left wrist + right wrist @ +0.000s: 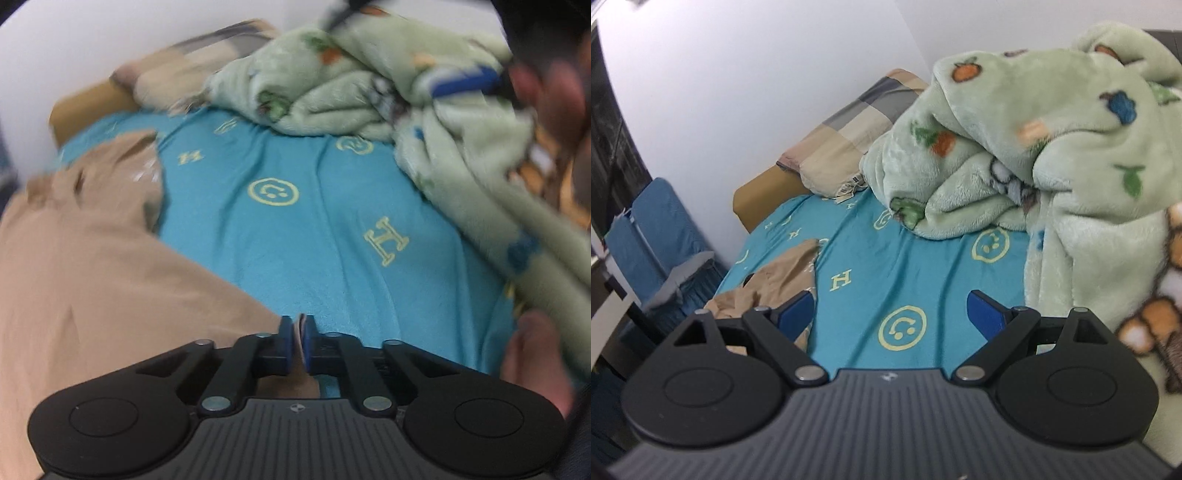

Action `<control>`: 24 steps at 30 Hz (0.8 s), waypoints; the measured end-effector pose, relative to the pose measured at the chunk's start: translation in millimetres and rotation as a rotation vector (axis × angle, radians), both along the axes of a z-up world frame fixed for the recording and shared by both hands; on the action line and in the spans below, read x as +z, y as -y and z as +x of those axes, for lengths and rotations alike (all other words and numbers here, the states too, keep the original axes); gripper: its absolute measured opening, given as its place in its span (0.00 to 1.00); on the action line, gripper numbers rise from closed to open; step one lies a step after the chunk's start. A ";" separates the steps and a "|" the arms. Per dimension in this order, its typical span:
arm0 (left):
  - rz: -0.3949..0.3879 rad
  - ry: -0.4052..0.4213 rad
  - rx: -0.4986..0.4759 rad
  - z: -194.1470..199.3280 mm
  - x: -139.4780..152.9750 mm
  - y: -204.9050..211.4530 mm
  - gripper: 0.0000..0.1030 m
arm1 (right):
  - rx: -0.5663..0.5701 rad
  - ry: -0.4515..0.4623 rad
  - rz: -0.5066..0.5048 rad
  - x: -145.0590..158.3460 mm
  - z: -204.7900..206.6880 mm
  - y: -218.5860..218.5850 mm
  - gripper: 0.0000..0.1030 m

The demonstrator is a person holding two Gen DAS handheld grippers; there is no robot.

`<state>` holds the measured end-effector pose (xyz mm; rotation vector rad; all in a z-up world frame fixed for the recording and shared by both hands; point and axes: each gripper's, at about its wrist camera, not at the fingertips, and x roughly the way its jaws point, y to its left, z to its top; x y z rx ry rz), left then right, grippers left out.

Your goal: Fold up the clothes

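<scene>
The left hand-held gripper (302,341) was pressed together on the edge of the tan garment (92,266), which was spread over the teal bedsheet (295,236). The right hand-held gripper (890,314) was spread wide above it. A green blanket (1052,147) was heaped farther back.

A tan garment (74,266) is lying rumpled and spread across the left side of the left wrist frame, its edge reaching the bottom centre; in the right wrist frame it is sitting bunched at lower left.
</scene>
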<state>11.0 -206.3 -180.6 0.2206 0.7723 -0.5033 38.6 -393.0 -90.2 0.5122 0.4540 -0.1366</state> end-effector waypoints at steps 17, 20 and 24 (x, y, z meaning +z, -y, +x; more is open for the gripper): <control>-0.304 -0.281 0.513 -43.6 99.2 -234.4 0.03 | 0.277 -0.038 0.257 -5.2 -23.8 -47.8 0.73; -0.359 -0.324 0.553 -40.6 89.4 -257.1 0.06 | 0.321 -0.190 0.338 -31.7 -18.7 -69.0 0.71; -0.369 -0.396 0.572 -17.5 72.6 -257.4 0.36 | 0.338 -0.363 0.292 -58.7 -14.2 -97.6 0.71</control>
